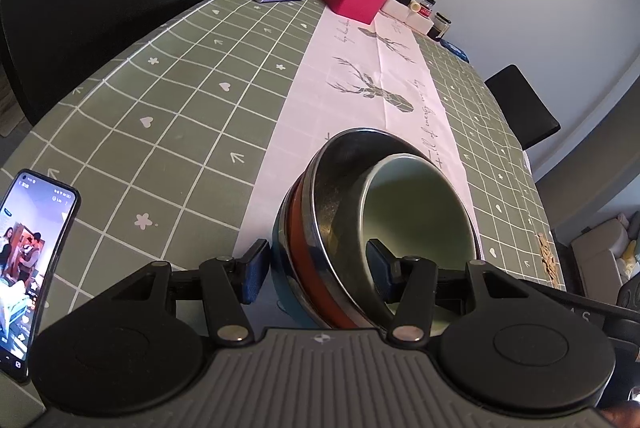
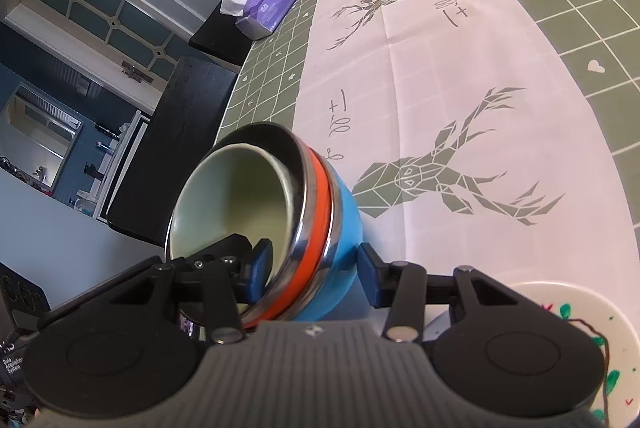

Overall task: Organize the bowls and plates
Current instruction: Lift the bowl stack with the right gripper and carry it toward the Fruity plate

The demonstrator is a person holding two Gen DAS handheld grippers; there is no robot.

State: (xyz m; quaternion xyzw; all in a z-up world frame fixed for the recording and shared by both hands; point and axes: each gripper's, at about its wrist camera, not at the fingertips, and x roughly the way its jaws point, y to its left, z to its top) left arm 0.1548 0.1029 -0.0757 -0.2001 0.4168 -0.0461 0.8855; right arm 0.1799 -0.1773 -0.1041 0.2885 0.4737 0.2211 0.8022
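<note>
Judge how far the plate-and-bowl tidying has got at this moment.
Done: the bowls are nested, a green bowl inside steel-rimmed orange and blue ones, forming one stack. In hand: both grippers straddle the stack's wall, left gripper and right gripper, one finger inside and one outside each; the stack looks tilted. Left: setting the stack down and dealing with the painted plate near the right gripper.
</note>
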